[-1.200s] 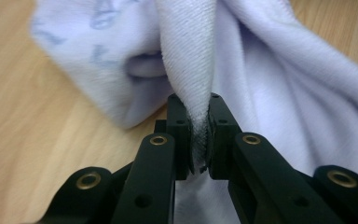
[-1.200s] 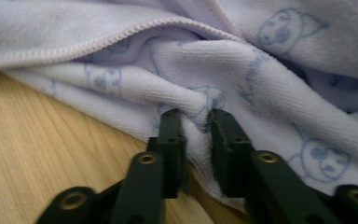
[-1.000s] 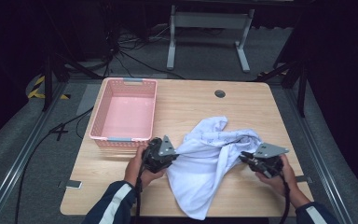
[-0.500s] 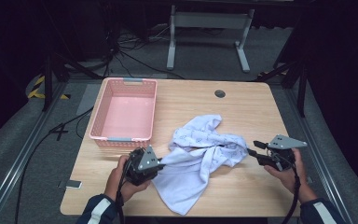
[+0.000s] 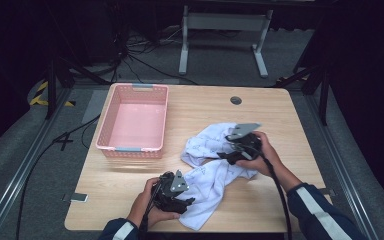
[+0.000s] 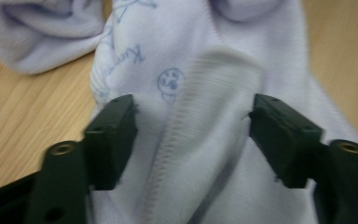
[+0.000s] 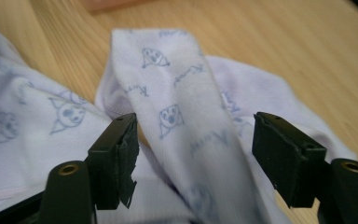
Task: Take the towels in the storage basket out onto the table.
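Observation:
A pale lilac garment [image 5: 211,172] with small blue cartoon prints lies crumpled on the wooden table [image 5: 205,105], front centre. My left gripper [image 5: 189,201] sits at its near-left corner and points right. In the left gripper view its jaws have just been opening, and the left gripper [image 6: 193,135] stands open with a ribbed fold of the garment [image 6: 205,84] loose between them. My right gripper [image 5: 226,154] rests over the garment's far-right part. Its jaws have also just been opening. The right gripper [image 7: 193,144] is open astride a printed strip of the garment [image 7: 168,84].
A pink plastic basket [image 5: 130,149] stands at the table's left, with nothing in it. A round cable hole [image 5: 236,100] sits near the far edge. A small flat object [image 5: 79,197] lies at the front-left corner. A metal stand [image 5: 220,30] is on the floor beyond.
Both grippers held the garment stretched between them and have let go. The right hand swung left onto the cloth. The left hand sank toward the front edge. The garment has bunched up.

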Available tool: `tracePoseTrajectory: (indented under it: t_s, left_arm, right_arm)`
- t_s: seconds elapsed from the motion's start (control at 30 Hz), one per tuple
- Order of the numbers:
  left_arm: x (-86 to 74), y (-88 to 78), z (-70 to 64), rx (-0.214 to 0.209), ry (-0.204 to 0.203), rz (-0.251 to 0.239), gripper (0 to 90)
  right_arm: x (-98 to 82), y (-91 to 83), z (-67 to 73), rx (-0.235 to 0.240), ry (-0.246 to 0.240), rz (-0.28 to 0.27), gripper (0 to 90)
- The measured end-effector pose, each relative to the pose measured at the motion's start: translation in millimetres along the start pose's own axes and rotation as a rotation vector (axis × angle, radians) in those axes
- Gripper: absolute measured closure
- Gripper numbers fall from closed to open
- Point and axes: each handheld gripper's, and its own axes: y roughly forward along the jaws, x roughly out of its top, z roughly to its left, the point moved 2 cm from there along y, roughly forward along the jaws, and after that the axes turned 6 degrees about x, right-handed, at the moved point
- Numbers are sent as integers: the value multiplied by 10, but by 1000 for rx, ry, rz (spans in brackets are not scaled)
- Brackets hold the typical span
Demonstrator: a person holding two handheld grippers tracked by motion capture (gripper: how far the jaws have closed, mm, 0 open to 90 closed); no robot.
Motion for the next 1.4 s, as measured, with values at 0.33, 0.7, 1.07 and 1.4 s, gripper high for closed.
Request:
tracePoseTrajectory:
  t_s: [0.33,0.7,1.07,1.4]
  left_arm:
    - [-145,-34,-3,17,27,63,743]
    - [-393,-607,431,237,-81,4,796]
    - [-772,-856,584,258,-207,23,792]
    - [-864,-912,700,285,-326,-48,463]
  right_arm:
    - [255,489,-49,-19,-44,224,805]
    - [46,-1079,-518,-177,101,-195,838]
    - [-870,-1467,-718,-312,316,-228,837]
    - [-1322,-1215,-940,-362,450,-178,756]
